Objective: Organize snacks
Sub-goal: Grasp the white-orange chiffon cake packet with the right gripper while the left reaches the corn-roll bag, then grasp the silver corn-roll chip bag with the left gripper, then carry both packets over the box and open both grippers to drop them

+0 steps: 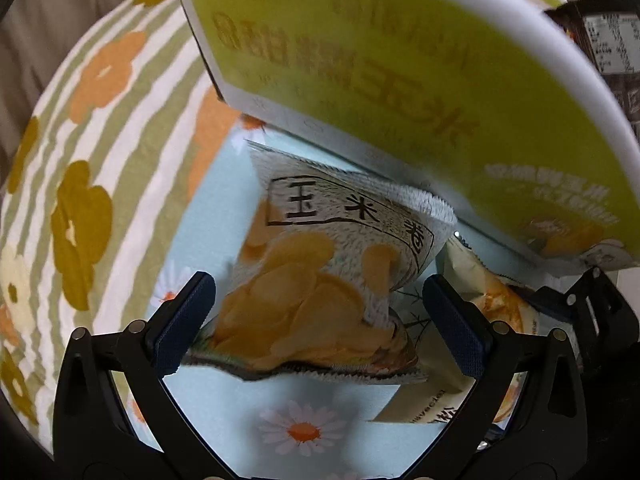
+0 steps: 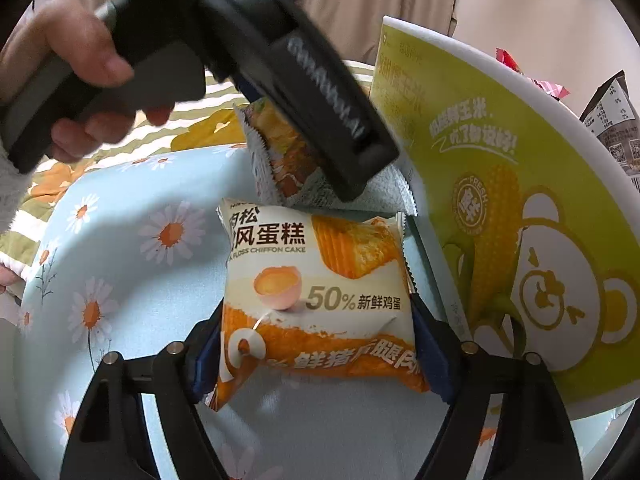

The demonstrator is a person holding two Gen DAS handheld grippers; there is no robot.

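A corn-roll packet (image 1: 320, 280), white with orange rolls printed on it, lies between the fingers of my left gripper (image 1: 316, 300). That gripper is open and a gap shows beside the right pad. In the right wrist view the same packet (image 2: 276, 148) sits under the left gripper's black body. A chiffon cake packet (image 2: 316, 292), white and orange, rests in front of it. My right gripper (image 2: 318, 356) is shut on it, with both pads against its sides. The cake packet (image 1: 492, 312) also peeks in at the left wrist view's right.
A tall yellow-green corn box (image 1: 400, 60) (image 2: 500, 200) stands close behind and to the right of both packets. Everything lies on a light blue daisy-print cloth (image 1: 240, 420) (image 2: 120, 240) over a striped floral sheet (image 1: 100, 120). A hand (image 2: 72, 72) holds the left gripper. Dark packets (image 2: 612, 120) stand far right.
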